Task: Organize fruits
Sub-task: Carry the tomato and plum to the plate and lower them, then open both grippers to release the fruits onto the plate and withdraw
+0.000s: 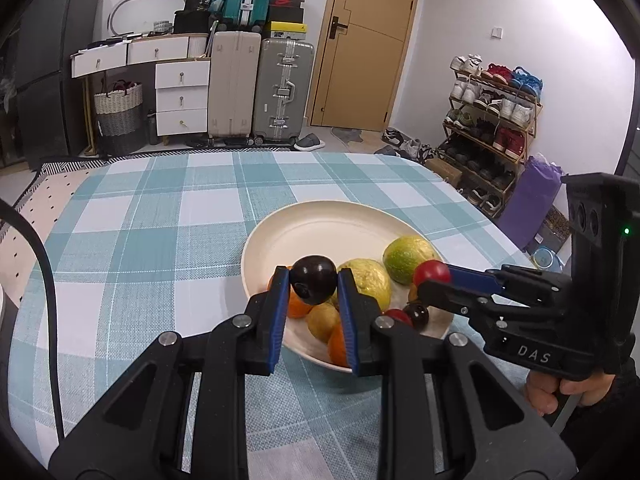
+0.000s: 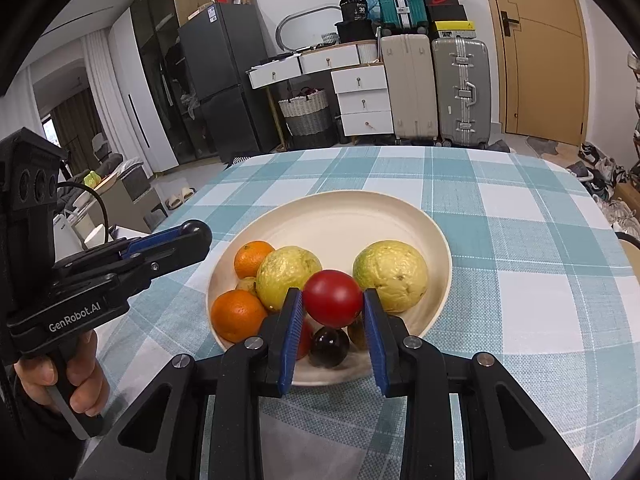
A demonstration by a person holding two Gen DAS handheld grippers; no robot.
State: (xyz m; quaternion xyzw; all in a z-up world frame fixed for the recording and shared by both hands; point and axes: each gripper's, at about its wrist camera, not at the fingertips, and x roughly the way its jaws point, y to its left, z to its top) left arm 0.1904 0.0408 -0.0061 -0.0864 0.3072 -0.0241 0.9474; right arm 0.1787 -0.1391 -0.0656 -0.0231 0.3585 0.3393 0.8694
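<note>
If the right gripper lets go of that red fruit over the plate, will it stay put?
Probably not. The red fruit looks round and glossy, so it would likely roll. The plate is shallow, but the dark plum and guavas nearby may stop it.

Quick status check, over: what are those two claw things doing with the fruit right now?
Left gripper shut on dark plum. Right gripper shut on red tomato. Both over cream plate of fruit. Nothing blocking.
</note>
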